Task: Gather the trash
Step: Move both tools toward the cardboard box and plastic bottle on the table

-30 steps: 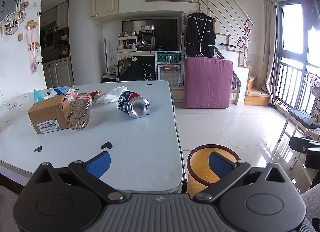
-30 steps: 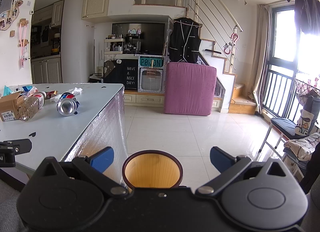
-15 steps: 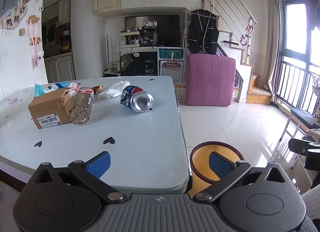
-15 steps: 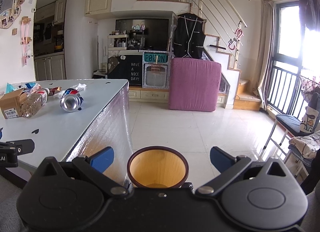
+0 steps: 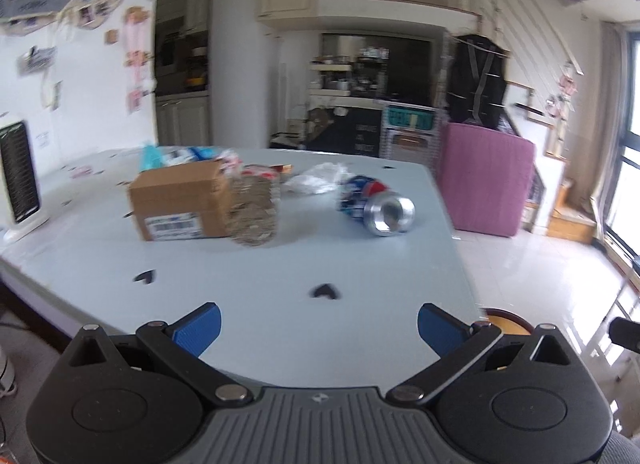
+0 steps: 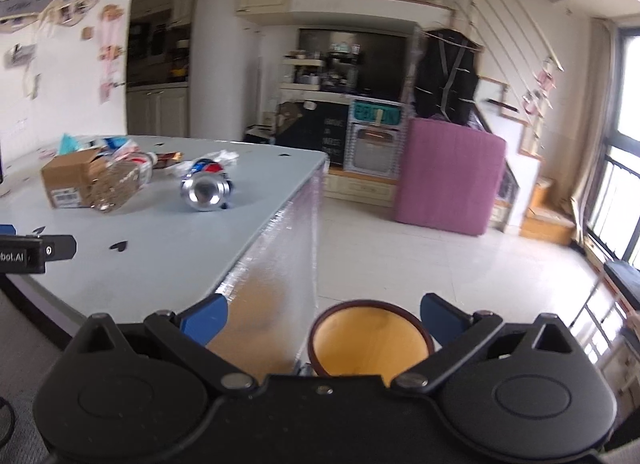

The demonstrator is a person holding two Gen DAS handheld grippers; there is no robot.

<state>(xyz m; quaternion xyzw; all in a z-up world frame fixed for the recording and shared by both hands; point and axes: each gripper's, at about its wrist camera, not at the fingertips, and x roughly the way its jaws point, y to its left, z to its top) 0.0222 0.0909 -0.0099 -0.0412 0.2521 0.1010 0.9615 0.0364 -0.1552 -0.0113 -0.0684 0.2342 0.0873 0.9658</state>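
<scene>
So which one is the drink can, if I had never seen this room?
Start at the pale blue table and look along its right side, toward the pink block. The can lies on its side there, apart from the box and bottle. It is the only metal piece, blue and red, its round silver end facing the camera.
</scene>
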